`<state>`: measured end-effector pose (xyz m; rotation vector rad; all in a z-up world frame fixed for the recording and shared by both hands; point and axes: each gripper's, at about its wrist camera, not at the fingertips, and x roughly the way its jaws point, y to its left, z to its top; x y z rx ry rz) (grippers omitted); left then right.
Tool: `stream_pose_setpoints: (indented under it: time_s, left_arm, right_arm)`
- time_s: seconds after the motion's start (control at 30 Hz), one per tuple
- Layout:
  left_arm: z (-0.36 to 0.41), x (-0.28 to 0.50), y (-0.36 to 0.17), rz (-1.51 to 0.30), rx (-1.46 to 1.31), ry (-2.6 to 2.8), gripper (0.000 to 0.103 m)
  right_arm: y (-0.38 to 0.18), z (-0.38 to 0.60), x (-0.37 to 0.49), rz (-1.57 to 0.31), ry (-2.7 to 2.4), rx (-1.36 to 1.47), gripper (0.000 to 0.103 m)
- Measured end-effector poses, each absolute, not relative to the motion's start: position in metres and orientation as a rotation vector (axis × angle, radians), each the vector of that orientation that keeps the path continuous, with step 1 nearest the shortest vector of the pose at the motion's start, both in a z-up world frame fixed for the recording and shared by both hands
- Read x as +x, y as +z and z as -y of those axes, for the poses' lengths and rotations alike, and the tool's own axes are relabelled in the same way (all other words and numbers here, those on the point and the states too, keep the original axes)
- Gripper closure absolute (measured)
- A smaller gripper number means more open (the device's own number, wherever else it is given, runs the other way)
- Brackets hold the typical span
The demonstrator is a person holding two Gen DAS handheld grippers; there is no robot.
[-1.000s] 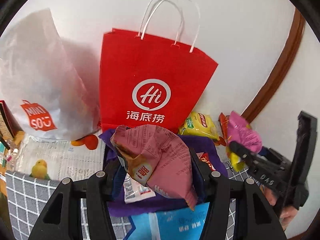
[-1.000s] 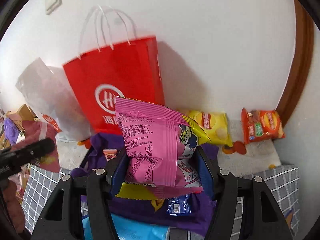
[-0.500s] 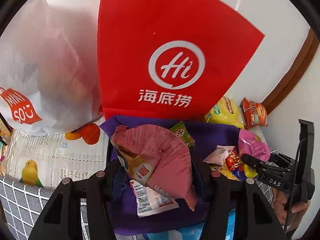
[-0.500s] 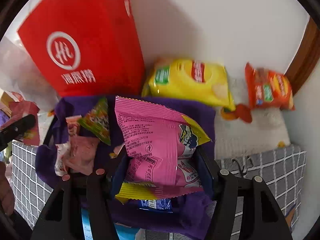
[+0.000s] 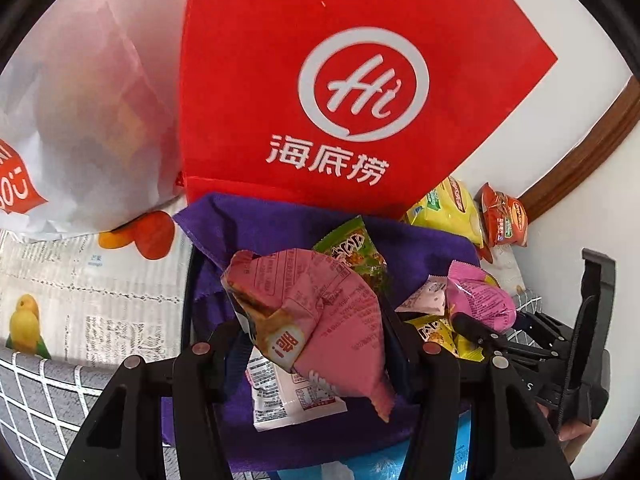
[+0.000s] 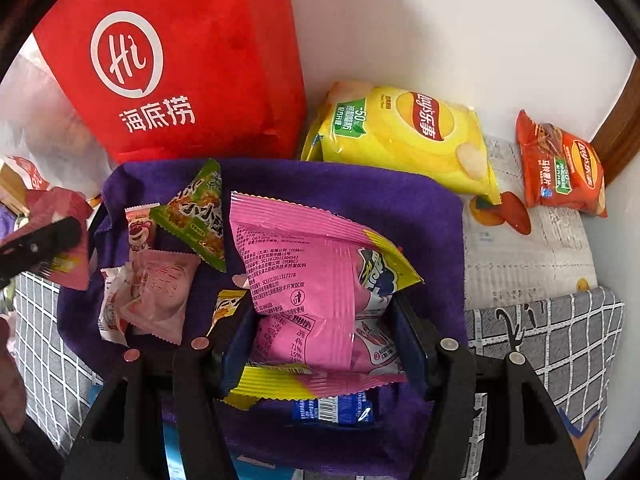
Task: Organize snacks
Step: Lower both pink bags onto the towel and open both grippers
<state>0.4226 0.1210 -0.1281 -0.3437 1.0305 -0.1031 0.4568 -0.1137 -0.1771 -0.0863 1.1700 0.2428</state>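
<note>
A white wall backs the scene, with a brown wooden trim (image 5: 580, 156) curving at the right. Below it lies the worktop (image 6: 560, 344), spread with a grey checked cloth and a sheet of printed paper (image 5: 92, 292) showing a yellow bird.

A red paper bag (image 5: 320, 80) stands against the wall, its top and handles cut off by the frame edge in both views. A white plastic bag (image 5: 80, 112) beside it is partly out of frame; what it holds is too hazy to tell.

In front sits a basket lined with purple cloth (image 6: 360, 192). The left gripper (image 5: 316, 328) is clamped on a dusty-pink snack packet (image 5: 320, 312) held above the basket. The right gripper (image 6: 324, 336) grips a bright pink packet (image 6: 312, 280) with yellow trim, also over the basket; its lower half is hidden between the fingers.

Inside the basket the right wrist view shows one green triangular packet (image 6: 200, 216), one small strawberry-bear packet (image 6: 138, 228), one pale pink packet (image 6: 160, 292), and one blue wrapper (image 6: 332, 410) mostly covered by the held packet. A white packet (image 5: 288, 396) lies under the left gripper's load.

Two crisp bags rest outside by the wall: one yellow crisp bag (image 6: 408, 136) and one orange crisp bag (image 6: 560, 168).
</note>
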Motion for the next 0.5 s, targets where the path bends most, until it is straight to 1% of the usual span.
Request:
stream_pose_setpoints:
  time_s: [0.5]
  left_arm:
    - [-0.082,0.434,-0.16,-1.113,-0.27,-0.124,0.048]
  right_arm:
    - [-0.178,0.11,0.457,-1.163,0.236,-0.137,0.039]
